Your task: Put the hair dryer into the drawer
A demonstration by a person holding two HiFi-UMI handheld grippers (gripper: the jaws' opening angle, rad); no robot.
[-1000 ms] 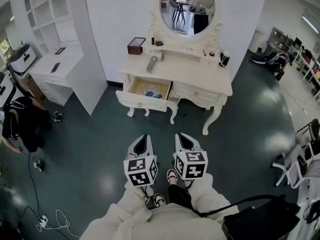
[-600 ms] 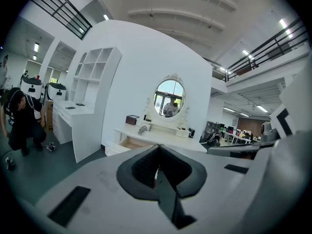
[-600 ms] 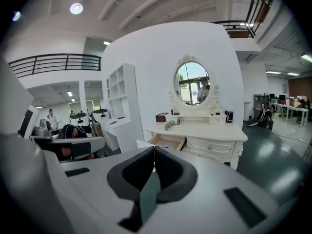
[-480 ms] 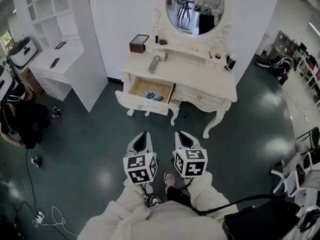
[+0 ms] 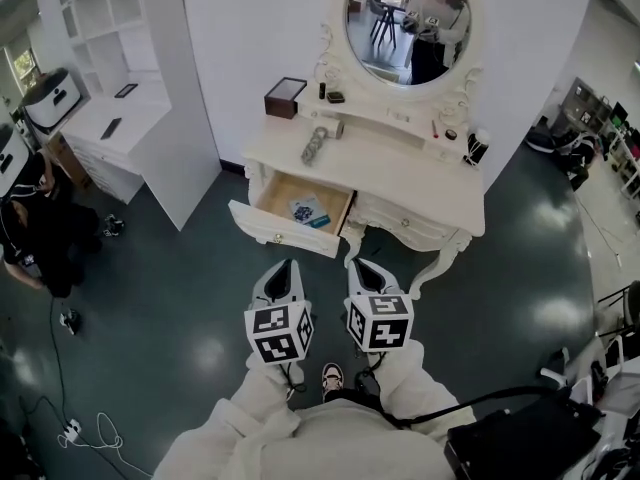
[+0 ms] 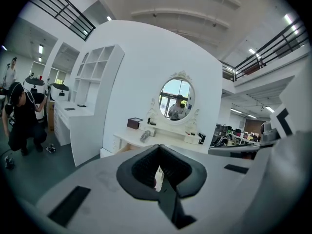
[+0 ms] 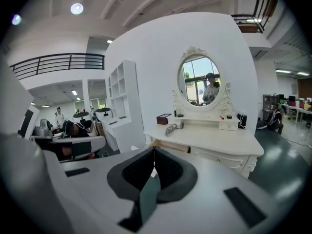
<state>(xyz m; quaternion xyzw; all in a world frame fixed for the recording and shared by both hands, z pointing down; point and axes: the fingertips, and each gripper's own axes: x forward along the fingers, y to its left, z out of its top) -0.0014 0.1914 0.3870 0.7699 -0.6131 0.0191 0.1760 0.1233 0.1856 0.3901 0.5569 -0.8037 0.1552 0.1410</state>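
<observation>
Keeping my left gripper [image 5: 286,267] and right gripper [image 5: 359,265] clenched empty, I am judging the grey plastic hair dryer [image 5: 314,146] on the white dressing table [image 5: 400,174] light, stiff, slightly slick, best gripped by its handle.

We stand on a glossy dark teal floor [image 5: 180,298] before plain white walls [image 5: 250,28]. A carved cream-white counter [image 5: 400,168] carries an oval framed mirror [image 5: 408,23]; left of it rises a white open shelf unit [image 5: 100,8]. Round ceiling lamps [image 7: 76,8] glow overhead.

I see oval mirror [image 5: 408,23] on white wall, brown box [image 5: 286,97] on ledge below. White shelving unit [image 5: 110,28] far left; person in dark clothes [image 5: 40,233] bent over nearby. White cable [image 5: 95,430] on green floor [image 5: 180,298].
</observation>
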